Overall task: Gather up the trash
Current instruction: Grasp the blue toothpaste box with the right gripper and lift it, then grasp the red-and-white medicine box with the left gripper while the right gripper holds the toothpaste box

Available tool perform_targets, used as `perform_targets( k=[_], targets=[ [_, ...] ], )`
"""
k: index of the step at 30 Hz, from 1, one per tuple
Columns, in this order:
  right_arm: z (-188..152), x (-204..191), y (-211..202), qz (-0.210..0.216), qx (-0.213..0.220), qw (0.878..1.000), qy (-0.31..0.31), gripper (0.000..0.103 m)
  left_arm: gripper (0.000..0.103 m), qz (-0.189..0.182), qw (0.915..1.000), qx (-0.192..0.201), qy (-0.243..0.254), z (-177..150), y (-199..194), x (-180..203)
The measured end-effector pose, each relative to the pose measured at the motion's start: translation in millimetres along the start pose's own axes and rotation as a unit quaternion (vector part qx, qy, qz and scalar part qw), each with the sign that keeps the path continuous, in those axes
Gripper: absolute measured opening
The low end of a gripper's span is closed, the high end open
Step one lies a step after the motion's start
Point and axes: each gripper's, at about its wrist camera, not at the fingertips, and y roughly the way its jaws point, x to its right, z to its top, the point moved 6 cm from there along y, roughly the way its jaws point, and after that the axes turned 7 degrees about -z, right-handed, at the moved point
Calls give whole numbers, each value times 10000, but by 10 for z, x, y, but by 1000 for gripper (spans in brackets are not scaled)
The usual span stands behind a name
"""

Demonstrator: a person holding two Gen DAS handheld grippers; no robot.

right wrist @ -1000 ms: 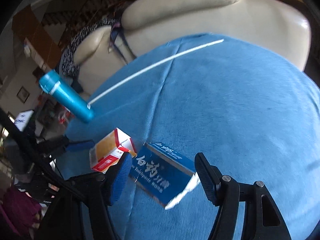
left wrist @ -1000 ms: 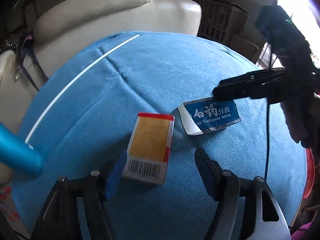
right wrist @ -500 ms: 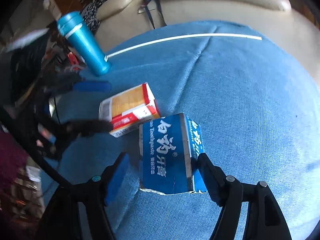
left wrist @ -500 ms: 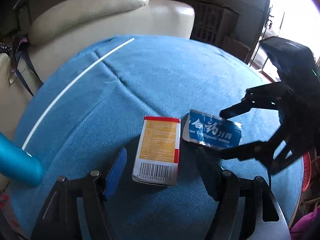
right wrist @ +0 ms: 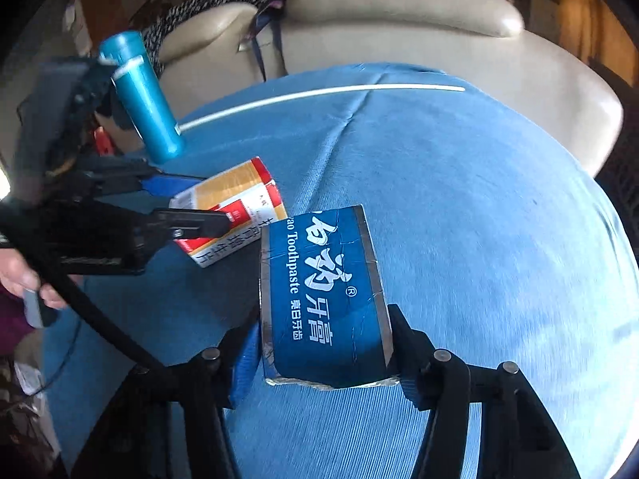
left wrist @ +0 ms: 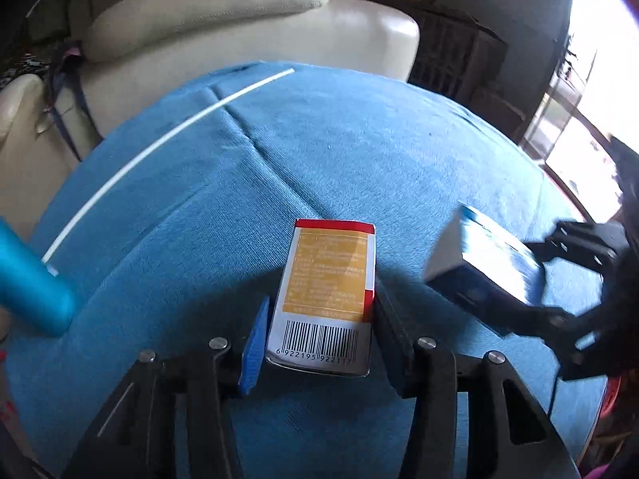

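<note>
An orange and red carton [left wrist: 327, 279] with a barcode lies on the blue cloth [left wrist: 359, 139]. My left gripper [left wrist: 319, 327] is closing on it, and both pads touch its long sides. From the right wrist view the same carton [right wrist: 235, 195] sits between the left gripper's [right wrist: 187, 203] fingers. A blue toothpaste box [right wrist: 323, 299] stands between the fingers of my right gripper [right wrist: 323, 343], whose jaws are closing and pressing on its sides. In the left wrist view this toothpaste box [left wrist: 491, 255] is blurred and raised off the cloth at the right.
A teal bottle [right wrist: 143, 95] stands at the cloth's left edge. A thin white rod [left wrist: 159, 143] lies across the far side. A cream leather armchair [left wrist: 239, 12] stands behind the table. A person's hand [right wrist: 24, 279] holds the left gripper.
The left jaws have narrowed onto the orange carton. The right gripper has turned around the toothpaste box, closed on it and carried it off to the right, clear of the cloth.
</note>
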Motion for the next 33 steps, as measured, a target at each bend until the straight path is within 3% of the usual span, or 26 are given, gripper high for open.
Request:
perform_targets(
  k=[11, 19, 33],
  targets=[
    [-639, 91, -1074, 68, 503, 9949, 869, 61, 52, 1071, 9916, 545, 489, -311, -787, 759],
    [-1087, 14, -1866, 5, 988, 9876, 1220, 61, 52, 1506, 9818, 901, 727, -512, -1338, 1285],
    [-1700, -69, -2847, -220, 1576, 9781, 1341, 61, 49, 1539, 9736, 1348, 1011, -752, -1892, 2040]
  ],
)
